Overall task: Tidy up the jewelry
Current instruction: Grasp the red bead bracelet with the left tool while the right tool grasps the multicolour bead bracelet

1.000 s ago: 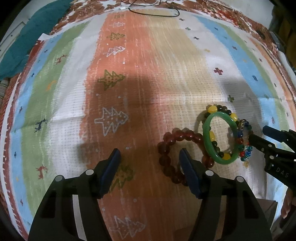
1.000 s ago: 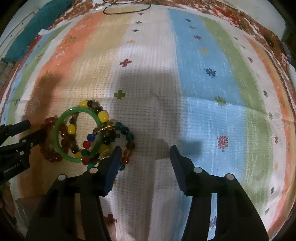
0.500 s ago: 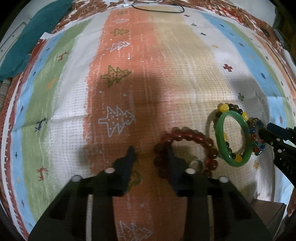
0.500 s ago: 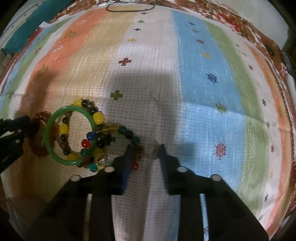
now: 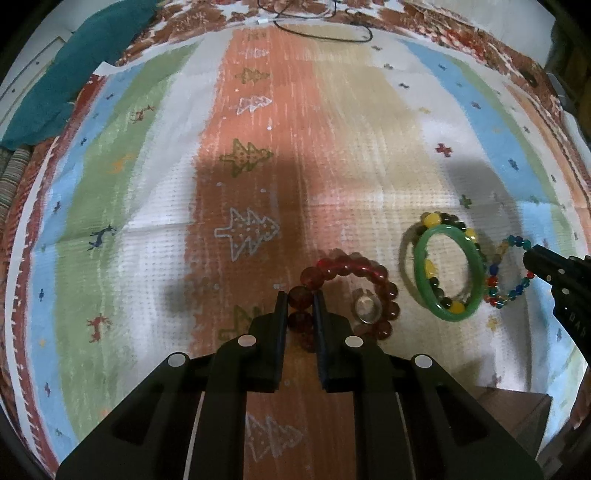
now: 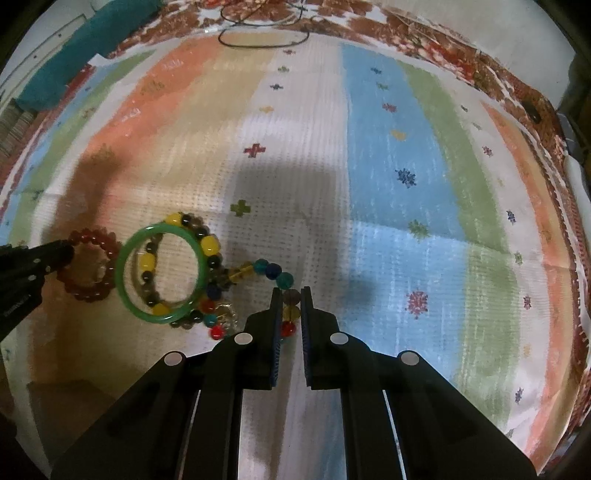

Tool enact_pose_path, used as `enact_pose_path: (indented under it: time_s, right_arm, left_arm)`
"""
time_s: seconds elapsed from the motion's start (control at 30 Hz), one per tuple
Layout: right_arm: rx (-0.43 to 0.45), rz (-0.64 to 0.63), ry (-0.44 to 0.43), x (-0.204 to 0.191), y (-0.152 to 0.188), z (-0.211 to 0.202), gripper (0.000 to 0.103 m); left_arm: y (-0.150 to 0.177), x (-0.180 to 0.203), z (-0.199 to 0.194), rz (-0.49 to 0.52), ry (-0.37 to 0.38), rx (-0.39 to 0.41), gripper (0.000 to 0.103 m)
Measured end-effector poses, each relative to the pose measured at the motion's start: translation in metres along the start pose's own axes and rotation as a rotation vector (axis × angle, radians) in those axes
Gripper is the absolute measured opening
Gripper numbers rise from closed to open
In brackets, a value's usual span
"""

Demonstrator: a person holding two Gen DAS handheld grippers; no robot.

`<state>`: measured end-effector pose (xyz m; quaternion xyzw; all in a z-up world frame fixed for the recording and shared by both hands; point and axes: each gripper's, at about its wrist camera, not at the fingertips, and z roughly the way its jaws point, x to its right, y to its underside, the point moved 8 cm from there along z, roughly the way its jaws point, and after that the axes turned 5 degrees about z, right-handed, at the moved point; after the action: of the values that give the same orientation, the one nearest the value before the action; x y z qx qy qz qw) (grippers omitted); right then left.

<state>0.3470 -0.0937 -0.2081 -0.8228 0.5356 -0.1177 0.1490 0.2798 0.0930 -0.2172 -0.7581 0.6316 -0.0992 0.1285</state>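
Note:
My left gripper [image 5: 299, 300] is shut on the near side of a dark red bead bracelet [image 5: 354, 271] lying on the striped cloth; a clear ring [image 5: 366, 309] sits inside its loop. To its right lie a green jade bangle [image 5: 448, 273] over a yellow-and-dark bead bracelet [image 5: 432, 220]. My right gripper [image 6: 291, 295] is shut on a multicoloured bead bracelet [image 6: 273, 270], which stretches away from the bangle [image 6: 161, 273]. The red bracelet [image 6: 90, 266] shows at the left in the right wrist view, with the left gripper [image 6: 61, 254] on it.
The striped, patterned cloth [image 5: 258, 147] covers the table. A black cable [image 5: 321, 35] lies at the far edge and a teal cloth [image 5: 74, 77] at the far left. A brown box corner [image 5: 517, 406] sits at the near right.
Both grippers went from open to shut. The left closed on the red bracelet and the right on the multicoloured one, which has been drawn out to the right of the bangle.

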Motion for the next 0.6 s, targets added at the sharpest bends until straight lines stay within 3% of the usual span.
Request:
enact_pose_path:
  time_s: [0.27,0.6]
  right_arm:
    - [0.045,0.008,-0.050,-0.007,-0.001,-0.028,0.010]
    - [0.083,0.008,-0.075,-0.011,0.002,-0.051,0.010]
  left_arm:
    - [-0.003,0.016,-0.033,0.005,0.035,0.073,0.013]
    - [0.004,0.027,-0.056,0.015,0.046,0.100,0.013]
